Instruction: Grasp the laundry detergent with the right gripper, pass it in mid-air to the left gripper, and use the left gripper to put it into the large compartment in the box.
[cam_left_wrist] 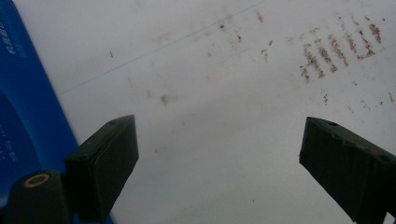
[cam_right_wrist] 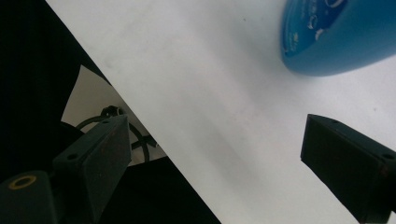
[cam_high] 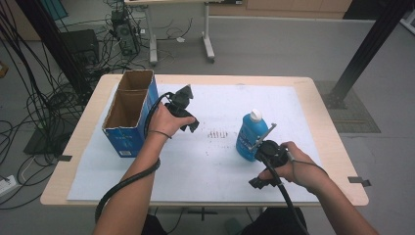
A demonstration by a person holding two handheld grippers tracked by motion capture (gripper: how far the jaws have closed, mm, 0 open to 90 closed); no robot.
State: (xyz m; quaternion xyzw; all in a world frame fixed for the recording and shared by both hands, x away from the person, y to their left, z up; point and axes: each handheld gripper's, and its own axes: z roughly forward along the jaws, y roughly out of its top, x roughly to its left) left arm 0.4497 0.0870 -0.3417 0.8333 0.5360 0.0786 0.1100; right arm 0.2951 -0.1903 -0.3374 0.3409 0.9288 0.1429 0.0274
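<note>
We find the blue bottle [cam_high: 251, 137] upright on the white sheet [cam_high: 205, 161] of the worktop, its label print too blurred to read. The right hand-held gripper [cam_high: 258, 183], jaws apart and empty, sits just beside the bottle. Left of the bottle across open sheet, the left hand-held gripper [cam_high: 188, 126] is likewise apart, beside the blue carton [cam_high: 128, 115], whose writing is cut off.

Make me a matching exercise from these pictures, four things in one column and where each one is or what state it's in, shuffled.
1. blue bottle
2. cardboard box
3. left gripper
4. brown smudges

a. open-topped, at the table's left side
b. mid-sheet, between box and bottle
c. jaws apart over bare white sheet, nothing between them
d. white-capped, upright beside the right gripper

Pairs: 1-d, 2-a, 3-c, 4-b
</note>
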